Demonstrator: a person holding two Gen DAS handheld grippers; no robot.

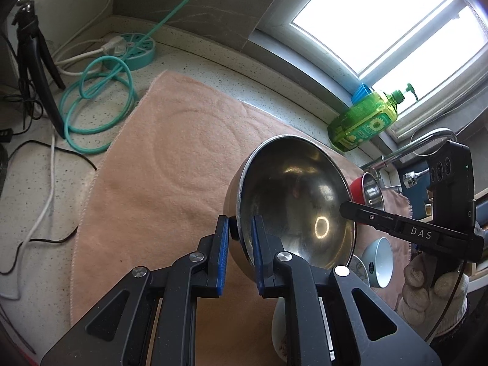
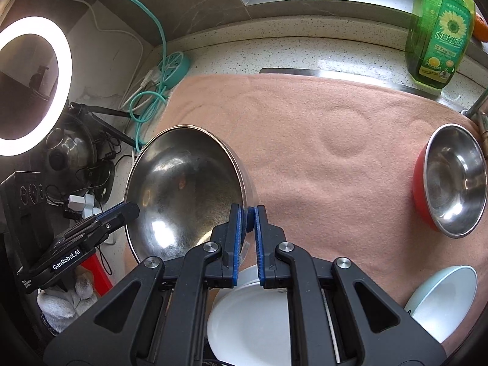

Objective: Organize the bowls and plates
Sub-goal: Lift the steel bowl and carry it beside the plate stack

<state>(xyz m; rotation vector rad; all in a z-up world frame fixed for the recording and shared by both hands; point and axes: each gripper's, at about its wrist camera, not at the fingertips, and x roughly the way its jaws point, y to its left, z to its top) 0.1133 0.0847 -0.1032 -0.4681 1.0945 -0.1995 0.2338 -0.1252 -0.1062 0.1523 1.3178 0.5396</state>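
The left tool [image 1: 239, 233] is clenched on the near rim of a big steel bowl [image 1: 296, 201], and the right tool [image 2: 248, 224] pinches the opposite rim, so the tilted bowl hangs between them above the pink towel [image 2: 320, 152]. Under it lies a white plate [image 2: 244, 320]. On the towel farther right sit a pale blue bowl [image 2: 445, 299] and a red bowl [image 2: 451, 180]. A green soap bottle [image 2: 439, 36] stands on the tabletop [image 2: 274, 55] behind.
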